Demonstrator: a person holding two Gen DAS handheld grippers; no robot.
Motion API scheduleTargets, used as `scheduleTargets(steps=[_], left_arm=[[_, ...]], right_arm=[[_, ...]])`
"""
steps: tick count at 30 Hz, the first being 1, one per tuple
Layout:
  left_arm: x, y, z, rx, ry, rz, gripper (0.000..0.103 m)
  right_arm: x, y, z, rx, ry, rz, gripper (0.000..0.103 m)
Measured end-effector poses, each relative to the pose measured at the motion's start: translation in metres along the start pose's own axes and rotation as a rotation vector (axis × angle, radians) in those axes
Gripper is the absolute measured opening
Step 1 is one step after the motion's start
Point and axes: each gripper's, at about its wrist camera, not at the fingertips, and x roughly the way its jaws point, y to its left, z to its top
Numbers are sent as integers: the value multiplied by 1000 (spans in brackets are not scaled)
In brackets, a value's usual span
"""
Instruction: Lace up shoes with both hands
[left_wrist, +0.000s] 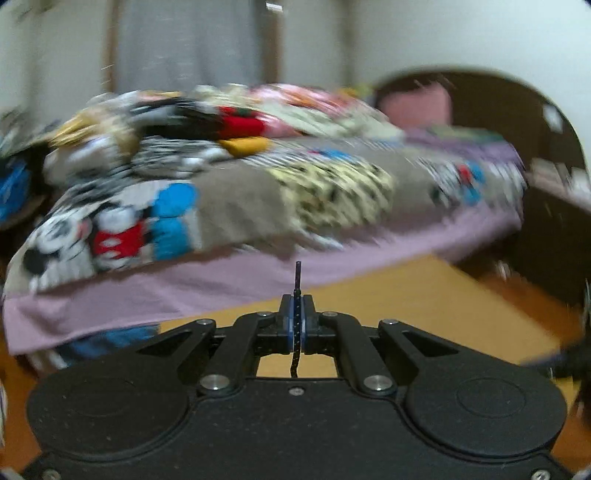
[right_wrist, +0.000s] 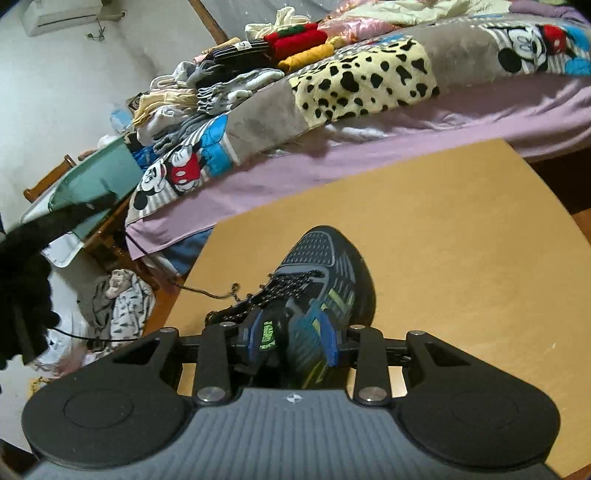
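Left tool (left_wrist: 297, 325): squeezed tight on the thin black speckled shoelace (left_wrist: 296, 280), stiff lace tip poking up past the blue pads (left_wrist: 290, 323). Right tool (right_wrist: 293, 338): partly open, blue pads either side of the top of the dark blue mesh sneaker with green stripes (right_wrist: 325, 266); hard to tell if pressing or just near. Sneaker sitting on the flat tan board bench (right_wrist: 443, 240), toe pointing away toward the bed with the pink sheet (right_wrist: 406, 147) and patchwork cartoon blanket (right_wrist: 258, 122).

Possible trouble: lace slipping out of the left tool if pulled too hard, since only a short bit sticks out. Sneaker sliding or tipping on the smooth bench if not held steady. Loose lace trailing off the bench edge, easy to snag. Lace tip missing its hole.

Hard to see: left view all blurry, no sneaker in it. Lace holes tucked behind the right tool. Dark fuzzy shape (right_wrist: 22, 280) at left of the right view, unclear.
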Motion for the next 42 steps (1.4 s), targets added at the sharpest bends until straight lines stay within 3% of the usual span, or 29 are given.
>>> scheduleTargets(steps=[7, 14, 21, 31, 42], left_arm=[[28, -66, -22, 219, 80, -145, 0], [45, -100, -33, 318, 149, -239, 0], [52, -122, -43, 382, 231, -315, 0], [62, -139, -50, 462, 353, -295, 0], [69, -147, -50, 474, 414, -275, 0]], right_arm=[[2, 2, 1, -39, 21, 3, 33], [8, 0, -4, -48, 32, 26, 22], [9, -6, -5, -40, 30, 47, 19], [7, -12, -5, -17, 9, 52, 19], [10, -12, -5, -11, 10, 62, 19]])
